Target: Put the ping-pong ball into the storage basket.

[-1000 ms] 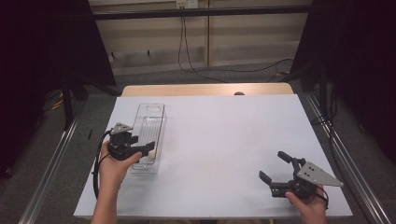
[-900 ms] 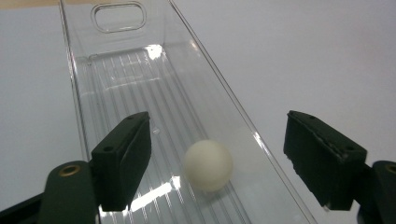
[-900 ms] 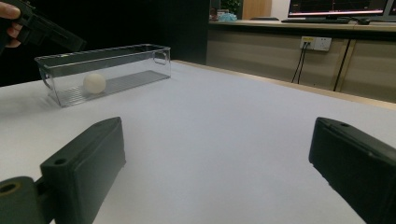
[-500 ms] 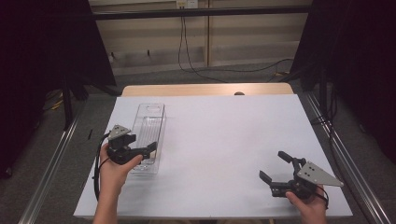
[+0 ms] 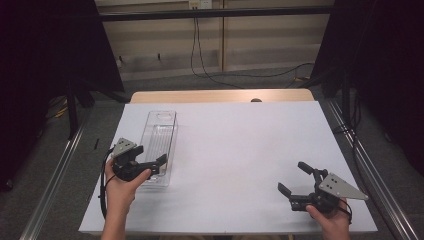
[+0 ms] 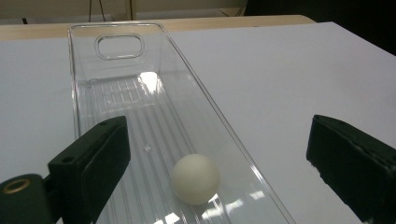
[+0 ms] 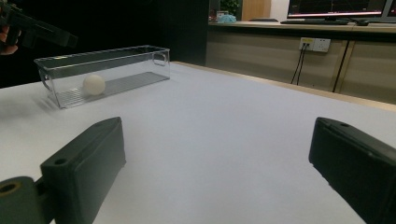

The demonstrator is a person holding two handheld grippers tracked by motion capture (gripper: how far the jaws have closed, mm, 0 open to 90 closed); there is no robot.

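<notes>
Ball (image 6: 194, 178): small, round, white; lies on the ridged floor at the near end of the clear box; touches no claw.
Ball from the right gripper view (image 7: 94, 85): sits inside the box, close to its near end wall.
Clear box (image 5: 161, 131): long and thin, see-through; stands on the left part of the table, running from near to far; has a handle hole in its far end wall.
Left gripper (image 5: 150, 167): held in the left hand over the near end of the box; jaws spread wide, released, nothing between them.
Left gripper from its own view (image 6: 224, 163): one jaw over the left wall of the box, the other out over the bare table to the right; ball lower down between them, not pinched.
Right gripper (image 5: 296, 179): held in the right hand at the near right of the table, well apart from the box; jaws spread wide, released, empty.
Right gripper from its own view (image 7: 217, 158): looks across the bare table toward the box far off at the left.
Table (image 5: 250, 135): white and flat, with a wooden strip along the far edge.
Left hand (image 5: 121, 185): wraps around the handle of the left gripper.
Right hand (image 5: 331, 222): wraps around the handle of the right gripper at the near edge.
</notes>
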